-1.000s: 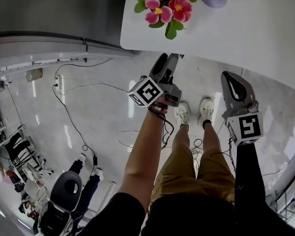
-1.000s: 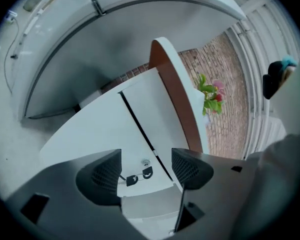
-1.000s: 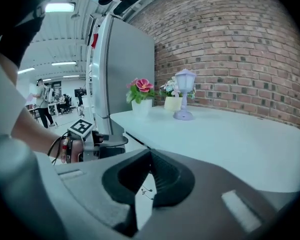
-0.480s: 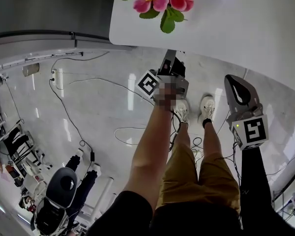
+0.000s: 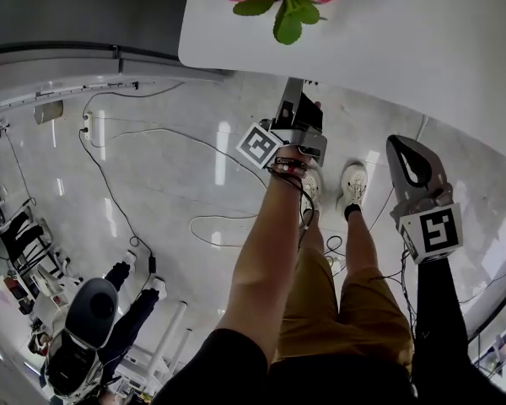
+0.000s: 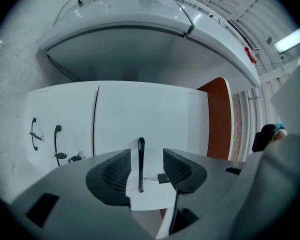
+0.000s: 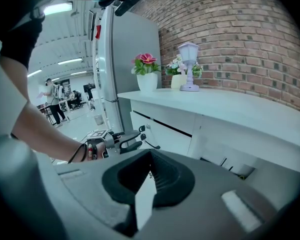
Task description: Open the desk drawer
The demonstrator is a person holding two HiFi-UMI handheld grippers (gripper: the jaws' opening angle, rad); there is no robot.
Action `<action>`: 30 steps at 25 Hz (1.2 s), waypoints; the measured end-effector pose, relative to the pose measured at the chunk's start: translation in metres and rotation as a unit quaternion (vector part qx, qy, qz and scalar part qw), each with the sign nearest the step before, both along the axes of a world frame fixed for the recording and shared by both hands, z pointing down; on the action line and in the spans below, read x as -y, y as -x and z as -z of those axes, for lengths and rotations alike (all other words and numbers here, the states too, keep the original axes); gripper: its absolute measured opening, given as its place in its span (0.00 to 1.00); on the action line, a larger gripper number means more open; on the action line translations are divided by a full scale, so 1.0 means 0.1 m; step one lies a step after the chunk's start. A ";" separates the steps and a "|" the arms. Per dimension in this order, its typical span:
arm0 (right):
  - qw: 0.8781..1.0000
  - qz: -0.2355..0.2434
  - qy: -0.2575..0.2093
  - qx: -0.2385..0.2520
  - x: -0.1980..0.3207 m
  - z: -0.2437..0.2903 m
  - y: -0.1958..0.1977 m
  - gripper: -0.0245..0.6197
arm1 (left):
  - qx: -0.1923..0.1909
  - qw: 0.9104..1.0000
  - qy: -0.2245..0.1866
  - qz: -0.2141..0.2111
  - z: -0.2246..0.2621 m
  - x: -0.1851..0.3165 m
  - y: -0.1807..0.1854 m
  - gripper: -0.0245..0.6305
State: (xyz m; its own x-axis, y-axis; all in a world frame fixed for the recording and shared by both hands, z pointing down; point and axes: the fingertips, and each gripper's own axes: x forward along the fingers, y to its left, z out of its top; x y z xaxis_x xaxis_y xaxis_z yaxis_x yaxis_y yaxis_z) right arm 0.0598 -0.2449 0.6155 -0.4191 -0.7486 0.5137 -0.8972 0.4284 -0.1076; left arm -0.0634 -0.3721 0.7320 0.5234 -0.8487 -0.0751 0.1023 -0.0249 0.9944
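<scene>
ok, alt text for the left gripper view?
The left gripper has its two dark jaws apart with a thin black drawer handle between them, untouched, against a white desk front. The jaws have just been closing. Two more black handles sit at far left and a red-brown panel at right.

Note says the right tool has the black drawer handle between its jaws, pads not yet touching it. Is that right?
No: it is the left tool that has the black drawer handle between its jaws, pads not yet touching it, the jaws having just been closing. The left gripper view shows this; the right tool holds nothing.
</scene>
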 end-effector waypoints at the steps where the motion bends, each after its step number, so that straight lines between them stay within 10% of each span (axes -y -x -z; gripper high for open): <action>1: 1.000 0.000 -0.005 0.003 0.01 0.00 0.01 0.04 | 0.000 1.000 0.000 -0.001 -0.02 0.00 -0.02 0.35; 16: 1.000 0.016 0.013 -0.018 -0.15 -0.11 -0.04 0.04 | -0.007 1.000 -0.009 -0.003 0.04 0.13 -0.11 0.35; 22: 1.000 0.008 0.002 -0.007 -0.10 -0.09 -0.02 0.04 | 0.000 1.000 0.003 0.015 -0.01 0.14 -0.09 0.08; 30: 1.000 0.000 0.006 -0.002 -0.12 -0.11 -0.05 0.04 | 0.021 1.000 0.016 0.007 0.00 0.10 -0.10 0.08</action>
